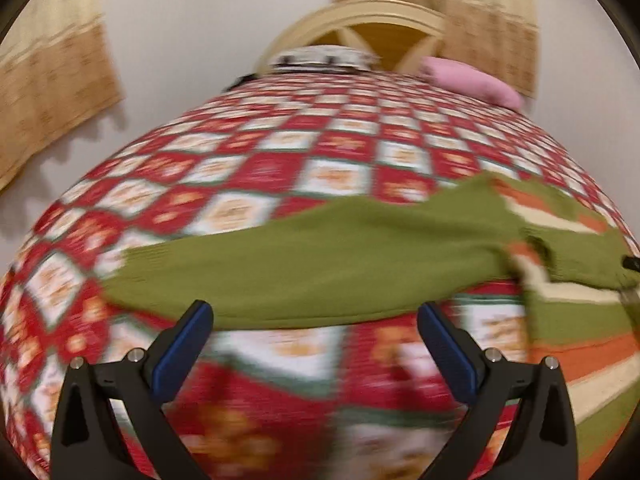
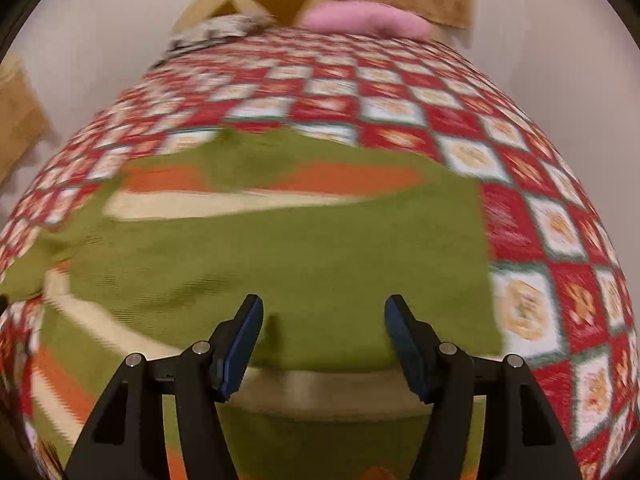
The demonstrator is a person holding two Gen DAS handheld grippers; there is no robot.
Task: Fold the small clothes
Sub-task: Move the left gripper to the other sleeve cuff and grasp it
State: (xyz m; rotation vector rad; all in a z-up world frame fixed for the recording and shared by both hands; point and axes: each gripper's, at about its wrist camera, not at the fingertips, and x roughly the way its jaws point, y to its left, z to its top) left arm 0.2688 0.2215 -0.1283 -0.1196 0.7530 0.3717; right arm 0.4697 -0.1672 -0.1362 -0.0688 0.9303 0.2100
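A small green knitted sweater with orange and cream stripes lies spread on the bed. In the left wrist view one long green sleeve stretches out to the left, and the striped body lies at the right edge. My left gripper is open wide just short of the sleeve's near edge, with nothing between its blue pads. My right gripper hovers over the plain green part of the sweater with its jaws apart, and the pads press on nothing. Both views are motion-blurred.
A red and white checked bedspread covers the whole bed. A pink pillow and a patterned pillow lie against the wooden headboard. Beige curtains hang on the white wall beyond the bed's left side.
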